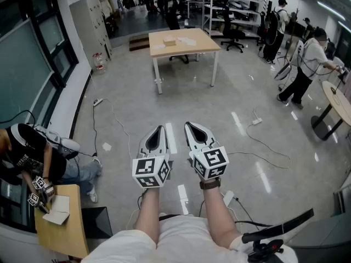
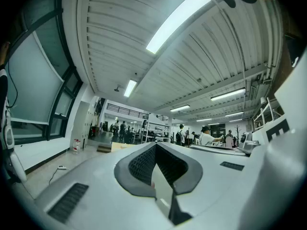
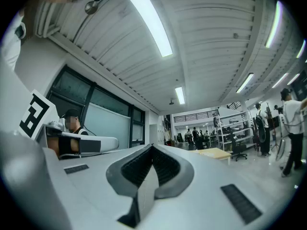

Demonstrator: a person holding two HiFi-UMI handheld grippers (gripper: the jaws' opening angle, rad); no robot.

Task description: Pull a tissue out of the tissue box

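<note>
No tissue box shows clearly in any view. In the head view a person's two forearms hold both grippers side by side over a grey floor, pointing away across the room. My left gripper has its jaws together with nothing between them, and its marker cube faces the camera. My right gripper is likewise shut and empty. In the left gripper view the left gripper points at the ceiling and the far room. The right gripper does the same in the right gripper view.
A wooden table stands ahead across the floor with a few small items on it. A seated person works at a small desk at the left. Cables lie on the floor. People and a round table are at the right.
</note>
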